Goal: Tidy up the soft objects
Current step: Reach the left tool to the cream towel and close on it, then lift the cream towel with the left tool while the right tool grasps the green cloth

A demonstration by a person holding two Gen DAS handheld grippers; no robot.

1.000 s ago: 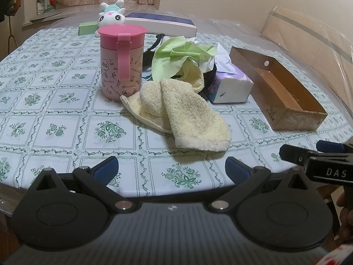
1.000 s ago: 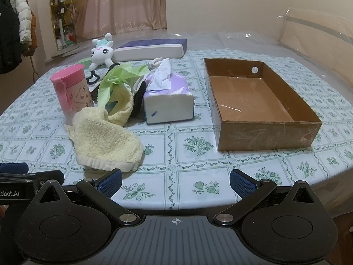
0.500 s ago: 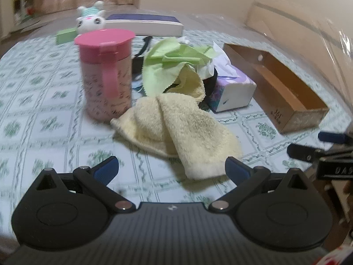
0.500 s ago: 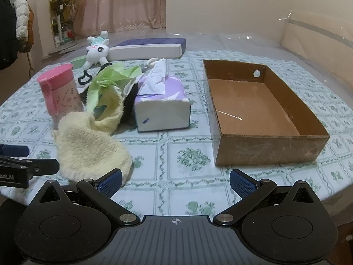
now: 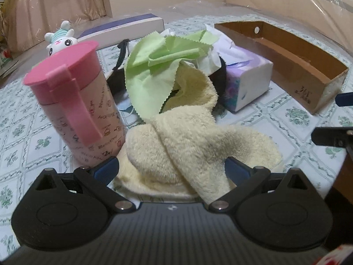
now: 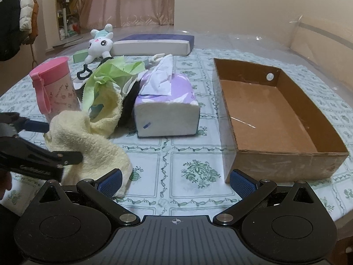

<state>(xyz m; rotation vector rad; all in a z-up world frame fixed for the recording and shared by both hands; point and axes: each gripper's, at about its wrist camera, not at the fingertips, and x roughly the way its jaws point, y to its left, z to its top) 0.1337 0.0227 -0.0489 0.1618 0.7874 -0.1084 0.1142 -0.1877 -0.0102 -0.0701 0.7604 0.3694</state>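
A pale yellow towel (image 5: pixel 189 145) lies crumpled on the table, and my open left gripper (image 5: pixel 172 170) has its fingers on either side of the towel's near end. The towel (image 6: pixel 88 141) and the left gripper (image 6: pixel 55 141) also show at the left of the right wrist view. A green cloth (image 5: pixel 158 66) lies on the pile behind it. A white plush bunny (image 6: pixel 100 43) sits at the back. A brown cardboard box (image 6: pixel 273 114) stands empty on the right. My right gripper (image 6: pixel 175 180) is open and empty above the table's front edge.
A pink lidded cup (image 5: pixel 77 114) stands just left of the towel. A purple tissue pack (image 6: pixel 167 108) lies between the pile and the box. A long white and blue box (image 6: pixel 154 44) lies at the back. A black item is partly hidden under the cloths.
My left gripper has moved forward to the yellow towel, so its open fingers now straddle the towel's near end. The right gripper has moved forward a little.
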